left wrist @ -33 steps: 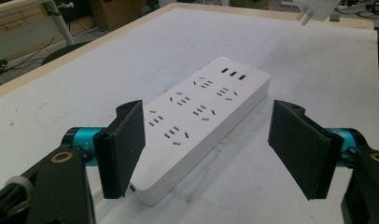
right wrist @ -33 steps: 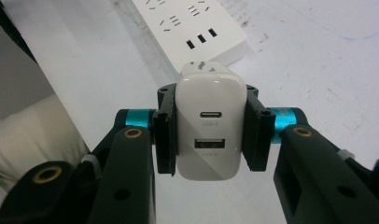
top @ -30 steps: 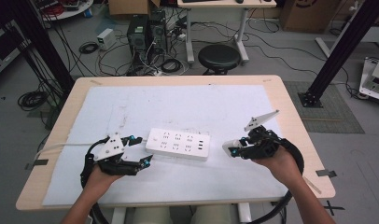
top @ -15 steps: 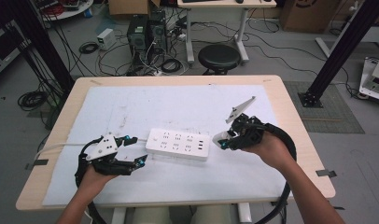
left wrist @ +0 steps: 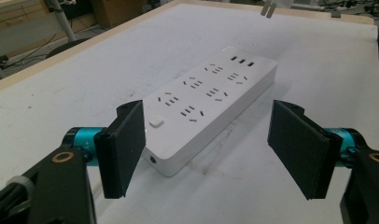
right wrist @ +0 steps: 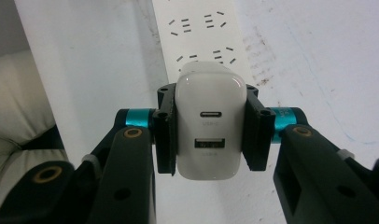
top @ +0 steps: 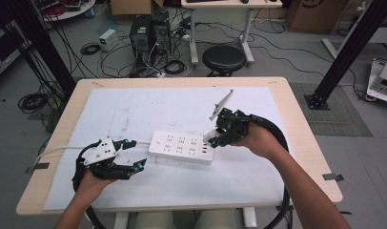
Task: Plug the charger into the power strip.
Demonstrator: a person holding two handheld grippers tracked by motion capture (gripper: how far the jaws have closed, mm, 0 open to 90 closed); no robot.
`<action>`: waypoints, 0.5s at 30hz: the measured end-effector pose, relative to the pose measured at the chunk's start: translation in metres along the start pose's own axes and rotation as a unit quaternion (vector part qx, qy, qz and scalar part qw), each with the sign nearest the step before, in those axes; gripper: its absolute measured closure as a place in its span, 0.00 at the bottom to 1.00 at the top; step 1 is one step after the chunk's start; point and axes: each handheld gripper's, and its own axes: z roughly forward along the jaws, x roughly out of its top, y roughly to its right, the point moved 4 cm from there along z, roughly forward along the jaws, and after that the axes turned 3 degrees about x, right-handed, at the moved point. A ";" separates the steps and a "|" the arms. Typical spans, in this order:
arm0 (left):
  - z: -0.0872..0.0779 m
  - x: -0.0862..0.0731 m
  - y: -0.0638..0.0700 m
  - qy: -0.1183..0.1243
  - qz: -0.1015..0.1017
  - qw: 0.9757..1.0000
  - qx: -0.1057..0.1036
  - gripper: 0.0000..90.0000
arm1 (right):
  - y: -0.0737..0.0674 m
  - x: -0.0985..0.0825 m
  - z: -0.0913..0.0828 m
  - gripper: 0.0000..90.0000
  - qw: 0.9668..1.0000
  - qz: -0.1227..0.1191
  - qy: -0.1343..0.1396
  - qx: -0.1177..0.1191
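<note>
Your right gripper [right wrist: 207, 135] has its fingers pinching the white USB charger [right wrist: 207, 128], hovering over the power strip [top: 183, 147] on the worktop [top: 134, 109]. Left gripper [top: 134, 153] fingers spread, empty, near strip's end. Plug-in not yet done

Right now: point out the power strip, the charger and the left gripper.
power strip [left wrist: 211, 93], left gripper view, on its socket face.
charger [right wrist: 208, 98], right gripper view, on its white port face.
left gripper [top: 137, 155], high view, midway between its open jaws.
</note>
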 end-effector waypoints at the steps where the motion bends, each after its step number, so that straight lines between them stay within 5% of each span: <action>1: 0.000 0.000 0.000 0.000 0.000 1.000 0.000 0.31 | 0.001 0.001 0.002 0.71 1.000 -0.002 -0.003 0.001; 15: -0.001 -0.004 -0.003 -0.001 -0.003 1.000 0.003 0.31 | 0.013 0.021 0.027 0.71 0.998 -0.026 -0.049 0.008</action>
